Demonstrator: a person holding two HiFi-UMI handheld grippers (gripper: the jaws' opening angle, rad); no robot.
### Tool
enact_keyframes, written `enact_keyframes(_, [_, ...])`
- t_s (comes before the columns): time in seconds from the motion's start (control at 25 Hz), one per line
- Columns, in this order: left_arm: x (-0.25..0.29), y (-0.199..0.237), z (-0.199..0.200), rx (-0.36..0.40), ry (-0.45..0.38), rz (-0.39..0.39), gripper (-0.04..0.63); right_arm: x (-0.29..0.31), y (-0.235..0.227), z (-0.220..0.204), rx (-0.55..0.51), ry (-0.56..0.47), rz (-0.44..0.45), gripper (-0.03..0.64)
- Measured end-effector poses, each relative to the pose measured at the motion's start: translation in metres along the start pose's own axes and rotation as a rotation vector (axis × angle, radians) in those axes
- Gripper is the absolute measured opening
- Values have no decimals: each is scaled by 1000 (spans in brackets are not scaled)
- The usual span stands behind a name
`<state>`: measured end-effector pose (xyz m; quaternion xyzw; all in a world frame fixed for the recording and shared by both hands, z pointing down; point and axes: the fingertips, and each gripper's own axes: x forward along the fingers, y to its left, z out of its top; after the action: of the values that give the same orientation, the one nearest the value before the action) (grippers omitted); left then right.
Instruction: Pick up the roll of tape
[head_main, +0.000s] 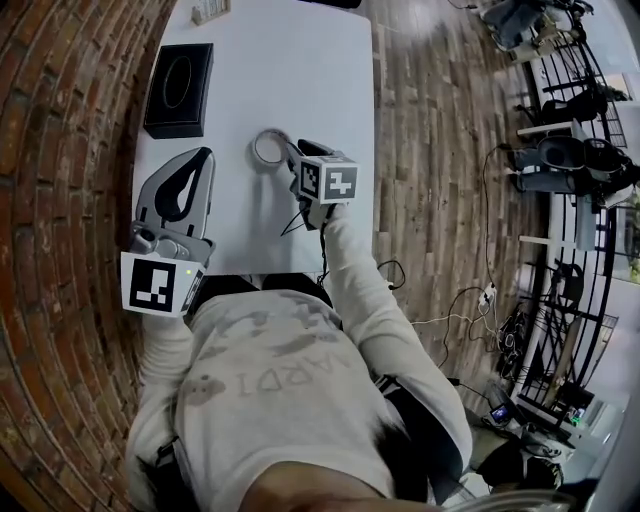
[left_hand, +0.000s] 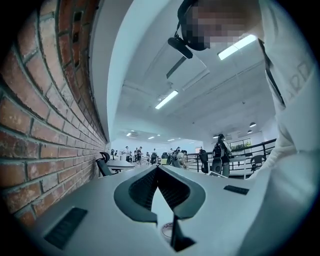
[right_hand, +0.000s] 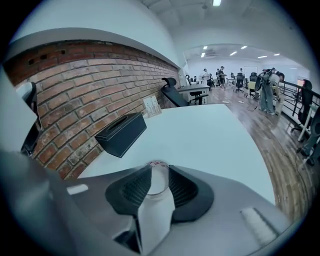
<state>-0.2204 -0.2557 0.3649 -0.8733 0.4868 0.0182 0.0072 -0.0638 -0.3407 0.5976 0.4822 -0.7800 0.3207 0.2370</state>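
The table (head_main: 300, 60) has a brick wall (head_main: 60, 150) along its left side and the floor (head_main: 430, 150) to its right. On the table, a box (head_main: 180, 88) lies by the left edge, and a card (head_main: 210, 10) stands at the far edge behind it. The roll of tape (head_main: 257, 150) lies flat, nearer the person and right of the box, well apart from it. The right gripper (head_main: 292, 152) meets the roll from the near right, with the roll between its jaws. The left gripper (head_main: 205, 155) is left of the roll, just before the box.

We are holding the left tongs (head_main: 206, 154) level at the near left, their jaws meeting at the tips. We are holding the right arm (head_main: 365, 295) stretched forward, tilting the right tongs (head_main: 290, 150) downward, jaws standing apart.
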Motion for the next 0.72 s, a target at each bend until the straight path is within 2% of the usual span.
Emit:
enact_keyframes(0.16, [4,10,-9,-6,21,-21,6,20,-7,-7,12,51,-41,118])
enact_keyframes(0.36, [8,25,-21,-33,47,-8,6,42,-16,-17,22,111,-80,123])
enact_keyframes(0.56, [7,33,-27,-33,58,-1,6,51,-29,-20,-3,158,-152,124])
enact_keyframes(0.72, [6,38,-31,-44,74,6,6,58,-32,-32,-23,223,-175,126])
